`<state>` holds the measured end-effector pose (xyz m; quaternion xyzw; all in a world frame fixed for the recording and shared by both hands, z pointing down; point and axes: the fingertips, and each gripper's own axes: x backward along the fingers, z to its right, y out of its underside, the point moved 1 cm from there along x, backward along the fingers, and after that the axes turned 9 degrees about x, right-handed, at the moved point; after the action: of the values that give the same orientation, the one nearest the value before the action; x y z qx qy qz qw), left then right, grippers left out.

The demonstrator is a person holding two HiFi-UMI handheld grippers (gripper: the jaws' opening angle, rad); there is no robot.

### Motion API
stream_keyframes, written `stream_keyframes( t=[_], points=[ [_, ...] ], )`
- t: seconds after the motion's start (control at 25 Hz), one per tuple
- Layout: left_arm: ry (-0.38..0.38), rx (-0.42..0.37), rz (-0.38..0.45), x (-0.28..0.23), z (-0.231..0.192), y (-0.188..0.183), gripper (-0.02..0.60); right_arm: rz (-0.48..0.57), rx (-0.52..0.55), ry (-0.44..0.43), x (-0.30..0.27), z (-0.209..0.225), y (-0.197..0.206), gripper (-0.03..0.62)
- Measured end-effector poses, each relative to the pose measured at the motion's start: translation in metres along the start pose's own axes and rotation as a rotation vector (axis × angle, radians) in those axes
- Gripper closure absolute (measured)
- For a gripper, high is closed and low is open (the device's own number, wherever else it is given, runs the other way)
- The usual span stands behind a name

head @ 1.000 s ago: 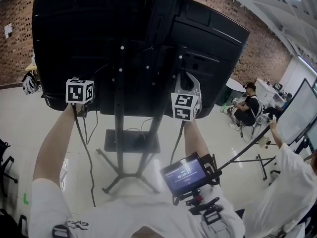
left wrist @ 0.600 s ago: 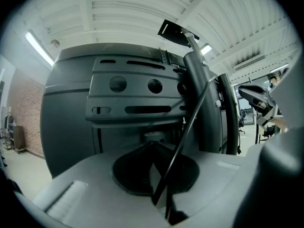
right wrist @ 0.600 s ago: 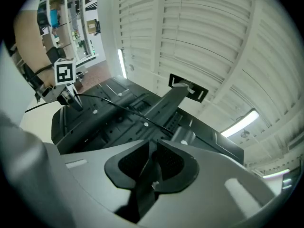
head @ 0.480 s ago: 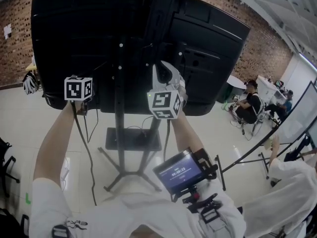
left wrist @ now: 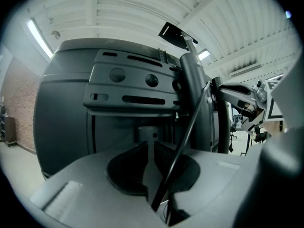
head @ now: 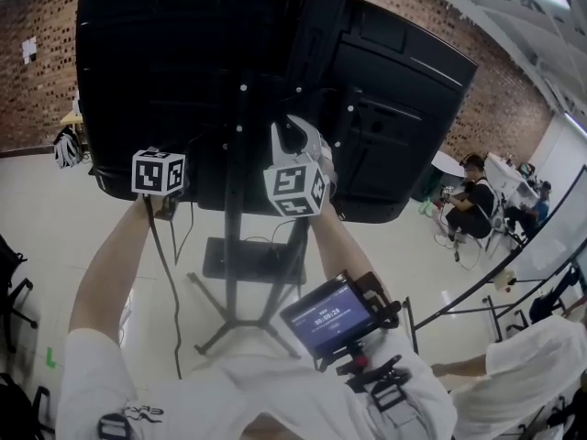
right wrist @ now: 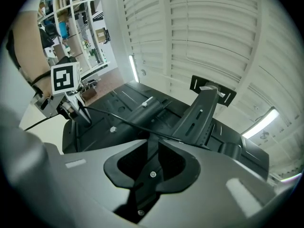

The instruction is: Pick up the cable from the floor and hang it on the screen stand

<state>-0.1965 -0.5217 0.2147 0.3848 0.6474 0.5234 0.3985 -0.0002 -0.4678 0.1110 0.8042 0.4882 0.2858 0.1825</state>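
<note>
The screen stand (head: 240,218) carries two big black screens (head: 183,71), seen from behind. My left gripper (left wrist: 151,144) is at the left screen's lower edge, its marker cube (head: 158,172) showing in the head view. Its jaws are opening, and they still press on the thin black cable (left wrist: 183,141) between them. From there the cable (head: 170,282) drops to the floor. The cable (right wrist: 114,120) also runs taut across the bracket to my right gripper (right wrist: 153,139), which is shut on it at the tips. That gripper (head: 293,131) is held up beside the pole.
The stand's legs and base plate (head: 248,259) spread over the floor below. A seated person (head: 472,200) is at the back right and another in white (head: 541,356) stands near the right. Black frame bars (head: 477,291) slant there. A chair (head: 9,282) is at the left.
My right gripper has swung left from the right screen to the stand's pole, a little higher. The left gripper has stayed near the left screen's lower edge.
</note>
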Motion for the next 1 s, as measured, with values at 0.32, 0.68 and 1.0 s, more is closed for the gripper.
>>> stream_keyframes(
  t=[0.32, 0.68, 1.0],
  points=[
    [0.124, -0.054, -0.033, 0.002, 0.014, 0.015, 0.395, -0.046, -0.039, 0.001, 0.010, 0.003, 0.018, 0.511],
    [0.279, -0.169, -0.108, 0.033, 0.059, 0.073, 0.302, -0.107, -0.085, 0.000, 0.055, -0.011, 0.026, 0.513],
    [0.313, -0.119, -0.079, 0.040, 0.071, 0.088, 0.302, -0.191, -0.224, -0.013, 0.074, -0.013, 0.051, 0.513]
  ],
)
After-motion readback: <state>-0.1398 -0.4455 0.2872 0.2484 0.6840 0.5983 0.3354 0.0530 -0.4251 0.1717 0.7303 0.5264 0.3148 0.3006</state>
